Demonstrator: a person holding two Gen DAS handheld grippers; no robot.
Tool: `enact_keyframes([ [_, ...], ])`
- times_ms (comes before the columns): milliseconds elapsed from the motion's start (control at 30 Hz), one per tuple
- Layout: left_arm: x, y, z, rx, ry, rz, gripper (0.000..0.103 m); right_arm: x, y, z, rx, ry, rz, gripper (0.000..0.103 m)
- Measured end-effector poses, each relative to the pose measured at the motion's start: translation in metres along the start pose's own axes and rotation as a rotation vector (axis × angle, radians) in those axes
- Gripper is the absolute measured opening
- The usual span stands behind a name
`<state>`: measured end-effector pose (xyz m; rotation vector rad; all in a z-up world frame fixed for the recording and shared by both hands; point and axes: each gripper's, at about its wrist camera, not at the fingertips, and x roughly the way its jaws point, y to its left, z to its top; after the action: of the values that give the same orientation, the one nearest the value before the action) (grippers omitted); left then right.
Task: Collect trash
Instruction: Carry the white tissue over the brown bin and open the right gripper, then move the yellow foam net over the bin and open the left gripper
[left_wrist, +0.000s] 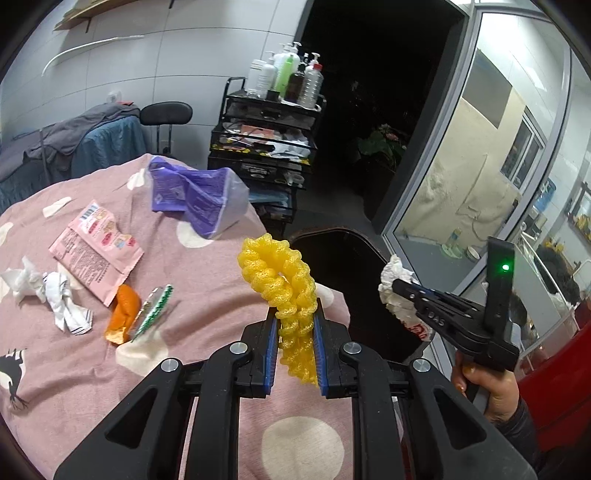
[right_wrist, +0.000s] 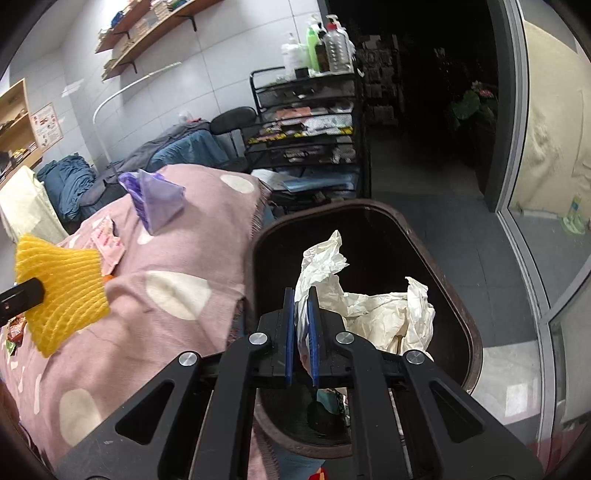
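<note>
My left gripper (left_wrist: 295, 314) is shut on a yellow foam net (left_wrist: 282, 284), held above the pink spotted blanket (left_wrist: 207, 295) near its right edge. In the right wrist view the same yellow foam net (right_wrist: 62, 288) shows at the far left. My right gripper (right_wrist: 302, 295) is shut on a crumpled white paper wrapper (right_wrist: 373, 310), which hangs over the mouth of the dark brown bin (right_wrist: 469, 325). Seen from the left wrist, the right gripper (left_wrist: 399, 286) holds the white paper wrapper (left_wrist: 395, 273) beside the bin (left_wrist: 332, 240).
On the blanket lie a purple plastic bag (left_wrist: 199, 199), a pink packet (left_wrist: 98, 247), white crumpled tissues (left_wrist: 48, 295), an orange peel (left_wrist: 123, 314) and a green-edged wrapper (left_wrist: 153, 310). A black wire cart (left_wrist: 266, 147) with bottles stands behind. A glass door (left_wrist: 480, 166) is at the right.
</note>
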<state>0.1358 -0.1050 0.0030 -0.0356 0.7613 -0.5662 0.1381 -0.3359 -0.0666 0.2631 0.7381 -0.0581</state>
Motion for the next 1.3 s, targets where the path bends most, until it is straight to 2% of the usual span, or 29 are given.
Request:
enact_keyframes([
  [300, 0.016, -0.022, 0.0, 0.043, 0.031, -0.023, 0.017, 0.034, -0.017, -0.013, 0.056, 0.073, -0.023, 0.008],
  [367, 0.019, -0.027, 0.0, 0.056, 0.035, -0.025, 0.017, 0.038, -0.02, -0.016, 0.069, 0.081, -0.029, 0.014],
  [400, 0.02, -0.029, 0.0, 0.061, 0.038, -0.026, 0.017, 0.039, -0.022, -0.018, 0.078, 0.083, -0.036, 0.026],
  [433, 0.023, -0.03, 0.0, 0.065, 0.044, -0.028, 0.017, 0.039, -0.023, -0.019, 0.085, 0.079, -0.042, 0.048],
  [500, 0.026, -0.033, 0.0, 0.067, 0.053, -0.034, 0.017, 0.034, -0.025, -0.022, 0.098, 0.055, -0.05, 0.064],
  [633, 0.032, -0.038, 0.0, 0.074, 0.07, -0.042, 0.017, 0.026, -0.029, -0.025, 0.118, 0.047, -0.049, 0.064],
  [867, 0.04, -0.052, 0.004, 0.095, 0.086, -0.068, 0.017, 0.006, -0.039, -0.028, 0.165, 0.007, -0.068, 0.072],
  [1300, 0.073, -0.09, 0.018, 0.154, 0.155, -0.125, 0.017, -0.029, -0.063, -0.03, 0.223, -0.067, -0.185, 0.076],
])
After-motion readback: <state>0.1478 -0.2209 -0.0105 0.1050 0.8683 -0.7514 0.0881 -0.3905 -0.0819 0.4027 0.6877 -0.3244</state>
